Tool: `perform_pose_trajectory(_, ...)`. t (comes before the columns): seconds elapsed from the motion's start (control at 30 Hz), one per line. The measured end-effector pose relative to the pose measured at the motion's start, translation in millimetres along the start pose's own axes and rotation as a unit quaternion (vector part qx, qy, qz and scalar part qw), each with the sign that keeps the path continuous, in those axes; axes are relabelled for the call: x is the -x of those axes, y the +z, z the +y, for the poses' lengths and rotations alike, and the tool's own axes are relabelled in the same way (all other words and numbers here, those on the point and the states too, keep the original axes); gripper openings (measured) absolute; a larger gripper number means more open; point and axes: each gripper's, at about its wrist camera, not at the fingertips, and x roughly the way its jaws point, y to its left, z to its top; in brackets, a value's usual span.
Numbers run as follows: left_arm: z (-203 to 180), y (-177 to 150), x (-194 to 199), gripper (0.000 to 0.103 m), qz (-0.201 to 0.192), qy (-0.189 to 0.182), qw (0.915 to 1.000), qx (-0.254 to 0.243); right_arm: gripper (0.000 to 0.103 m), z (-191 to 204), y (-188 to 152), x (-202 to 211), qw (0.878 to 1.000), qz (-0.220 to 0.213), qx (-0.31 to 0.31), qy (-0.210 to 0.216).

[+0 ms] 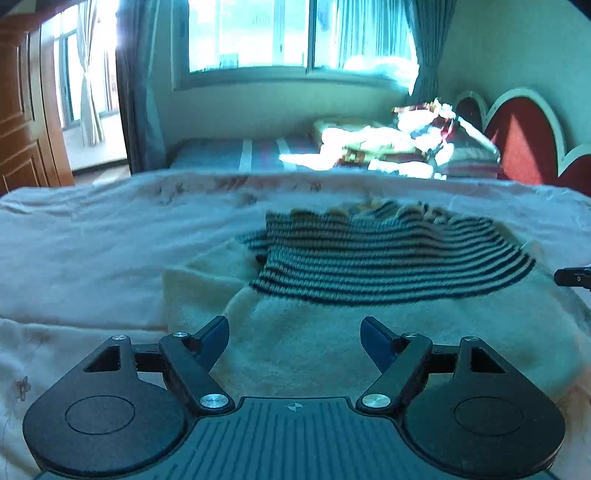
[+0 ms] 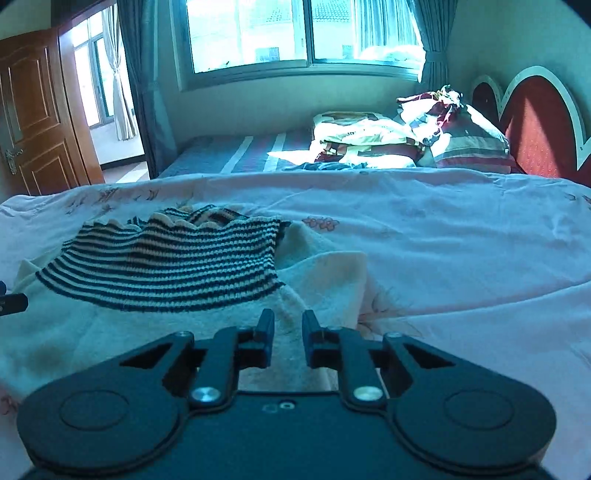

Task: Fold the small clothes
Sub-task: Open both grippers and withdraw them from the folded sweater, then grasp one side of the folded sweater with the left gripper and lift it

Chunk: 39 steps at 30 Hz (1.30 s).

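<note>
A knitted garment with dark and pale stripes (image 1: 388,254) (image 2: 166,266) lies bunched on a cream fleece cloth (image 1: 314,343) (image 2: 321,273), spread over a pink flowered bed cover (image 2: 461,251). My left gripper (image 1: 293,325) hovers over the cream cloth's near part, jaws wide open and nothing between them. My right gripper (image 2: 288,315) is over the cream cloth just right of the striped piece. Its jaws stand a narrow gap apart, and I see no cloth pinched in it. Each gripper's tip shows at the edge of the other's view (image 1: 572,277) (image 2: 11,301).
Behind the cover lies a second bed with a striped sheet (image 2: 240,151), piled bedding and pillows (image 2: 424,136) and a red heart-shaped headboard (image 2: 535,125). A window with curtains (image 2: 306,33) is on the far wall, a wooden door (image 2: 33,122) at the left.
</note>
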Motion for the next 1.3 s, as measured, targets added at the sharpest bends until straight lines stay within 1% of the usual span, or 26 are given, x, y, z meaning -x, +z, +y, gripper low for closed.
perform_pose_trajectory(0.03, 3, -4, -11, 0.081, 0.022, -0.007, 0.9997, 0.0, 0.014, -3, -2, -11, 1.0, 0.022, -0.001, -0.006)
perform_pose_trajectory(0.07, 5, -4, -11, 0.082, 0.015, -0.011, 0.9998, 0.003, 0.015, -6, -5, -18, 0.999, 0.033, -0.004, -0.014)
perform_pose_trajectory(0.1, 5, -2, -8, 0.082, 0.02, -0.01, 0.9998, 0.001, 0.015, -9, -7, -17, 0.999, 0.029, -0.008, -0.014)
perform_pose_trajectory(0.13, 2, 1, -3, 0.083, 0.017, -0.001, 0.9998, -0.005, 0.017, -10, -6, -12, 0.999, 0.03, -0.012, -0.014)
perform_pose_trajectory(0.17, 0, 0, 6, 0.083, 0.0, 0.014, 0.9998, -0.012, 0.02, -10, -5, -2, 1.0, 0.018, -0.014, -0.013)
perform_pose_trajectory(0.2, 1, -2, 11, 0.083, -0.013, 0.012, 0.9998, -0.01, 0.021, -10, -6, 10, 1.0, -0.001, -0.015, -0.009)
perform_pose_trajectory(0.23, 2, -5, 11, 0.083, -0.007, 0.006, 0.9999, -0.004, 0.022, -10, -9, 19, 1.0, -0.012, -0.015, -0.001)
perform_pose_trajectory(0.27, 3, -9, 3, 0.083, 0.016, 0.014, 0.9998, -0.003, 0.022, -8, -12, 26, 1.0, -0.017, -0.011, 0.009)
perform_pose_trajectory(0.3, 3, -14, 0, 0.088, 0.016, 0.018, 0.9997, 0.0, 0.022, -6, -17, 27, 1.0, -0.015, 0.0, 0.018)
perform_pose_trajectory(0.33, 7, -17, -2, 0.091, 0.011, 0.014, 0.9997, 0.018, 0.021, -4, -21, 23, 1.0, -0.002, 0.012, 0.017)
perform_pose_trajectory(0.37, 12, -18, -5, 0.092, 0.013, 0.01, 0.9993, 0.034, 0.022, -1, -28, 13, 0.999, 0.025, 0.026, 0.003)
perform_pose_trajectory(0.4, 12, -16, -6, 0.093, 0.017, 0.012, 0.9992, 0.035, 0.023, -1, -32, 11, 0.999, 0.022, 0.034, -0.001)
perform_pose_trajectory(0.47, 8, -11, -2, 0.093, 0.028, 0.025, 0.9989, 0.028, 0.023, 0, -27, 15, 0.999, 0.025, 0.024, 0.003)
perform_pose_trajectory(0.53, 4, -8, 7, 0.093, 0.03, 0.041, 0.9985, 0.018, 0.026, -4, -20, 27, 1.0, 0.011, 0.005, 0.015)
perform_pose_trajectory(0.6, 2, -10, 17, 0.093, 0.029, 0.043, 0.9985, 0.018, 0.029, -5, -17, 40, 1.0, -0.005, 0.002, 0.021)
perform_pose_trajectory(0.73, 1, -14, 33, 0.093, 0.03, 0.047, 0.9981, 0.024, 0.033, -7, -14, 55, 0.999, -0.011, 0.005, 0.035)
perform_pose_trajectory(0.93, 0, -28, 63, 0.093, 0.024, 0.034, 0.9977, 0.053, 0.037, -7, -12, 69, 0.999, -0.018, -0.002, 0.051)
perform_pose_trajectory(1.0, 3, -38, 76, 0.093, 0.019, 0.031, 0.9964, 0.077, 0.037, -7, -13, 72, 0.998, -0.018, -0.007, 0.06)
perform_pose_trajectory(1.07, 12, -53, 86, 0.092, 0.014, 0.014, 0.991, 0.132, 0.036, -6, -14, 75, 0.997, -0.017, -0.011, 0.072)
perform_pose_trajectory(1.1, 19, -63, 89, 0.092, 0.008, 0.0, 0.9851, 0.172, 0.034, -6, -15, 76, 0.997, -0.016, -0.013, 0.079)
perform_pose_trajectory(1.13, 27, -73, 91, 0.087, -0.001, -0.021, 0.9758, 0.218, 0.026, -5, -16, 77, 0.996, -0.019, -0.014, 0.088)
perform_pose_trajectory(1.17, 37, -85, 90, 0.067, -0.007, -0.045, 0.9614, 0.272, 0.017, -4, -16, 79, 0.995, -0.021, -0.015, 0.097)
perform_pose_trajectory(1.2, 46, -95, 86, 0.061, -0.005, -0.061, 0.9462, 0.318, 0.015, -3, -16, 80, 0.994, -0.022, -0.015, 0.107)
perform_pose_trajectory(1.23, 53, -104, 78, 0.06, 0.0, -0.071, 0.9308, 0.359, 0.014, -1, -16, 81, 0.993, -0.023, -0.014, 0.116)
perform_pose_trajectory(1.27, 56, -109, 73, 0.06, 0.005, -0.07, 0.9229, 0.378, 0.014, 1, -16, 81, 0.992, -0.023, -0.015, 0.122)
perform_pose_trajectory(1.3, 58, -113, 70, 0.06, -0.006, -0.073, 0.9171, 0.392, 0.014, 3, -16, 80, 0.992, -0.022, -0.015, 0.125)
